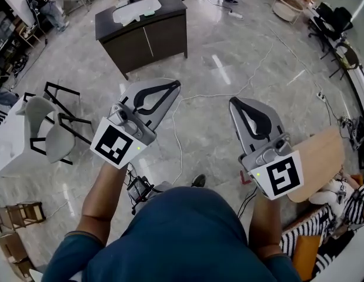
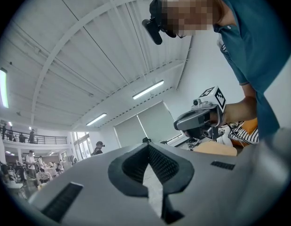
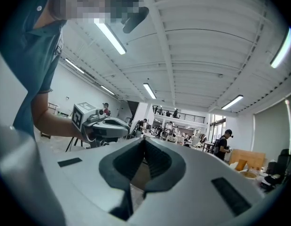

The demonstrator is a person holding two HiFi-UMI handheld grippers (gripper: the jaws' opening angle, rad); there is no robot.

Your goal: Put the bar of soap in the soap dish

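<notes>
Plainly, the task has not begun in any way the pictures show. The person stands on a grey marble floor (image 1: 229, 69), well short of the dark cabinet (image 1: 143, 37) that carries a white basin (image 1: 136, 10). Both tools are held level in front of the body and point roughly toward that cabinet.

The left gripper (image 1: 177, 85) has its jaws brought together at the tips. Its own view shows only floor through the small gap behind the ribbed pads (image 2: 159, 166), so it carries nothing. The right gripper (image 1: 233, 102), on the far side of the body from the left one and no nearer the cabinet, is likewise closed tight. Its view shows the pads (image 3: 157, 161) meeting with nothing caught between them.

No bar of soap can be made out anywhere, and no soap dish either. If they sit on the cabinet top beside the basin, they are too small at this range to tell. Neither gripper view helps, since both look across the hall and up to the ceiling.

So, by my reading, nothing is done yet. Everything is left: closing the gap to the cabinet, finding the soap, opening a pair of jaws around it, lifting it, and setting it down in the dish.
</notes>
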